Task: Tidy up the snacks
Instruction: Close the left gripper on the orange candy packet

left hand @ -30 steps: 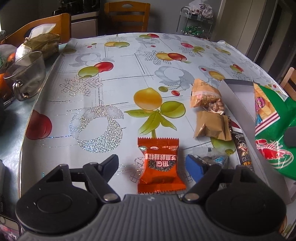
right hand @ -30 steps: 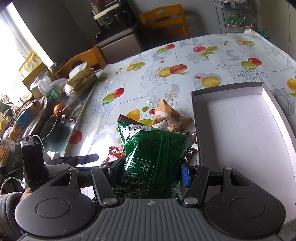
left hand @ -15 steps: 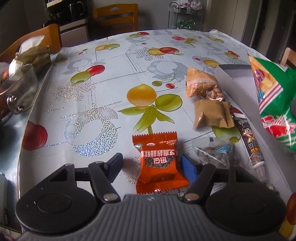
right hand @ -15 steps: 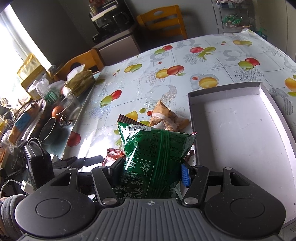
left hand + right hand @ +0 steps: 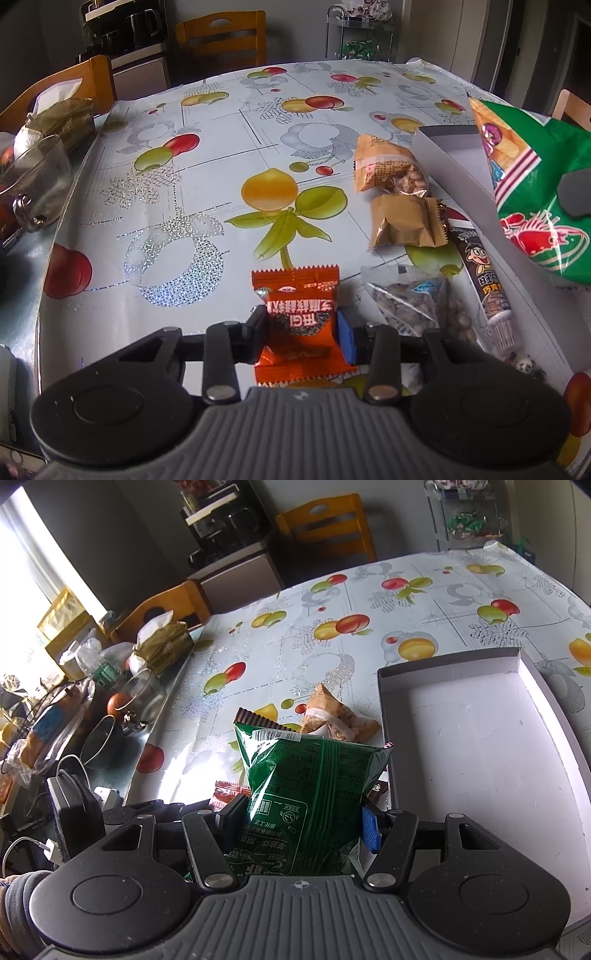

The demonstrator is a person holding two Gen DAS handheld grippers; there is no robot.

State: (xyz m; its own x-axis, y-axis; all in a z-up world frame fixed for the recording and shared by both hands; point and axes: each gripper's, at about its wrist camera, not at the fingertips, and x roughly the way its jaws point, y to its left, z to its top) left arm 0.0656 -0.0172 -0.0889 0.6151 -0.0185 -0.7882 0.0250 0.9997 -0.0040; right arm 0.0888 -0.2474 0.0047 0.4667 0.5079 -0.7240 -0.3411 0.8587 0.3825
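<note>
1. Left tongs (image 5: 301, 332): 1 second ago the jaws stood wide, 1 on each side of the orange packet (image 5: 300, 325) with clear gaps. The jaws are now closing, and both pads sit against the packet's sides. The packet lies flat on the table (image 5: 207, 177), near its front edge, just left of the clear bag of nuts (image 5: 410, 306).

2. Right tongs (image 5: 301, 823): no change. I hold them pinched on the green snack bag (image 5: 310, 797), which stands upright between the pads, just left of the white box (image 5: 469, 746). The box holds nothing that I can see.

3. Meaning for the task: I judge the orange packet's pickup to be at the clamping stage; it has not left the table. With 1 snack in each pair of tongs, both can go into the box next.

4. Remaining loose on the table beside the box: 2 tan packets (image 5: 402, 221), the dark stick wrapper (image 5: 480, 269) and the nut bag.

5. Caution: the packet's foil is slick; I should confirm a firm hold before lifting.
</note>
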